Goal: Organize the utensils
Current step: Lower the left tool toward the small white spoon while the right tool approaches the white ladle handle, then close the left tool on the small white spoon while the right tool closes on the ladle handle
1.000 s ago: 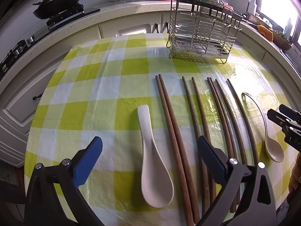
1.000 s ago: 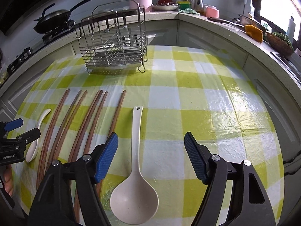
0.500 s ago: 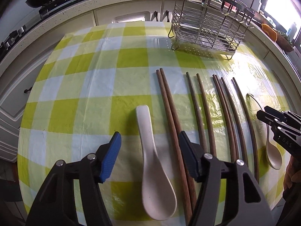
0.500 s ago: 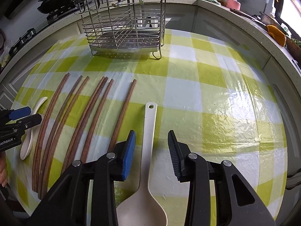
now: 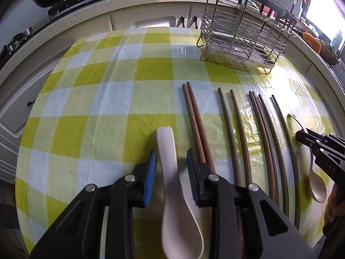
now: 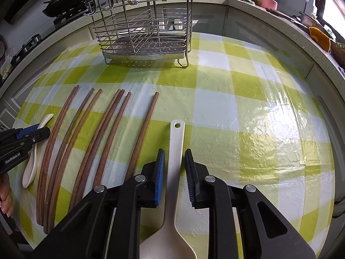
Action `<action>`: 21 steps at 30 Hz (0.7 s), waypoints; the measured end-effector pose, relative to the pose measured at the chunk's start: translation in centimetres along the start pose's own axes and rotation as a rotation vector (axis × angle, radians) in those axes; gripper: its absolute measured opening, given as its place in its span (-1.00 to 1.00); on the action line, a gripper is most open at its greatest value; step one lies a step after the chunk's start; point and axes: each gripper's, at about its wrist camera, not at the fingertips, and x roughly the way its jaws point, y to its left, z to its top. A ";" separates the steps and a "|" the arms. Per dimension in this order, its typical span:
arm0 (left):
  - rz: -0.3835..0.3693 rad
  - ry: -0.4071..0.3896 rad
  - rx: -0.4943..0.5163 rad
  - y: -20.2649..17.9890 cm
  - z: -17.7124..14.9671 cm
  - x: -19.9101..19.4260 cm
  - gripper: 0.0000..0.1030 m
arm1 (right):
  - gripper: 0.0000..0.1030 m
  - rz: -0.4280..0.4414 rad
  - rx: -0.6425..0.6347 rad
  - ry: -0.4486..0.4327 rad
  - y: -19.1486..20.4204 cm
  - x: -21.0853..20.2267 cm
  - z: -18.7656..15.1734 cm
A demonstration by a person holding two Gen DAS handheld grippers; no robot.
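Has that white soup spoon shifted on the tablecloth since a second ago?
No. The white soup spoon lies beside the same chopstick pair; only the left gripper is closing around it.

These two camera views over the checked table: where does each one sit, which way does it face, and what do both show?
Left wrist view: sits on the left gripper, facing down and forward along its fingers, which are closing around a short white spoon; the right gripper shows at the right edge.
Right wrist view: sits on the right gripper, its fingers closing around a long white ladle; the left gripper shows at the left edge.
Shared: the brown chopsticks, the wire rack, the checked tablecloth.
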 end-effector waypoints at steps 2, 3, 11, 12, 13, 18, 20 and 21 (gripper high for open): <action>0.004 -0.014 0.001 0.0 -0.1 -0.1 -0.46 | -0.59 -0.004 0.001 -0.004 0.1 0.0 -0.1; 0.005 -0.021 0.005 0.0 -0.2 -0.1 -0.46 | -0.59 -0.006 0.001 -0.007 0.1 -0.1 -0.1; 0.006 -0.086 0.011 -0.1 -0.5 0.0 -0.46 | -0.58 -0.023 0.004 -0.040 0.4 -0.3 -0.7; 0.008 -0.092 0.013 -0.1 -0.5 0.0 -0.45 | -0.58 -0.023 0.007 -0.043 0.3 -0.3 -0.7; 0.010 -0.098 0.015 -0.2 -0.5 0.0 -0.45 | -0.58 -0.022 0.011 -0.046 0.3 -0.3 -0.7; 0.008 -0.129 0.011 -0.1 -0.7 0.1 -0.45 | -0.58 -0.028 0.023 -0.074 0.0 -0.2 -0.8; 0.013 -0.136 0.015 -0.1 -0.7 0.1 -0.45 | -0.58 -0.029 0.029 -0.082 -0.1 -0.2 -0.8; 0.020 -0.140 0.021 -0.2 -0.7 0.2 -0.45 | -0.58 -0.029 0.031 -0.084 -0.1 -0.2 -0.7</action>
